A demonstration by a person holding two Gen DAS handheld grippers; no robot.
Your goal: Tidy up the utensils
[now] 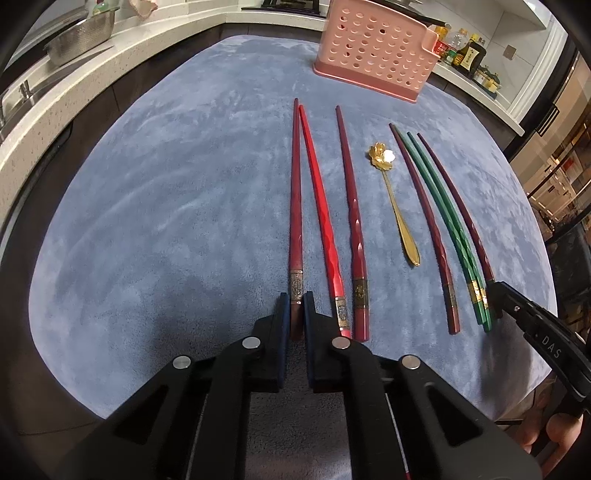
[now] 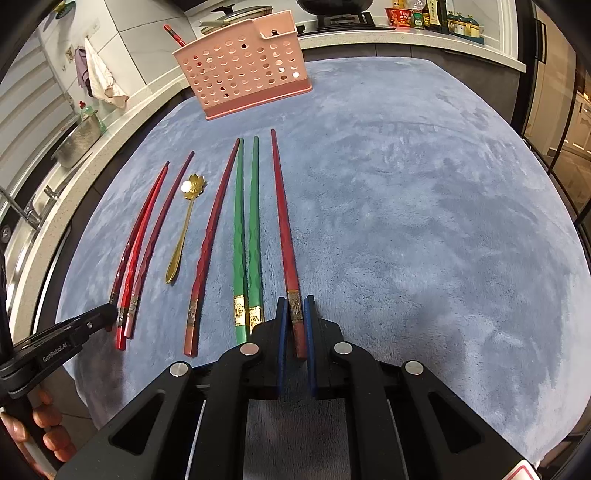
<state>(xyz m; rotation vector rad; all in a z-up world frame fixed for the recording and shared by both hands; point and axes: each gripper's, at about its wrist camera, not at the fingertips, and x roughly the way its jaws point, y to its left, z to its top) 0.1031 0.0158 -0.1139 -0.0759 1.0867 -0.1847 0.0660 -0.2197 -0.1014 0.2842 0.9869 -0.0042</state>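
Because the chopsticks lie side by side on the blue cloth of the table (image 1: 147, 206), thick ends toward the person, each claw can come at one from its butt end. The left claw (image 1: 296, 306) straddles the decorated end of the leftmost dark red chopstick (image 1: 295, 192); its blue pads sit just beside the stick, and whether they already pinch it I cannot tell. The right claw (image 2: 295, 314) brackets the rightmost red chopstick (image 2: 282, 214) the same way, with a thin gap seeming to show on each side.

Between these two lie a bright red stick (image 1: 317, 199), more dark red ones, a green pair (image 2: 247, 229) and a gold spoon (image 1: 397, 206). At the table's far edge stands the pink holder (image 1: 373, 48), likely where everything is meant to go.

Its inside is mostly hidden; only one red stick tip (image 2: 173, 34) pokes above its rim. Black linkages cover both gripped ends' tips.
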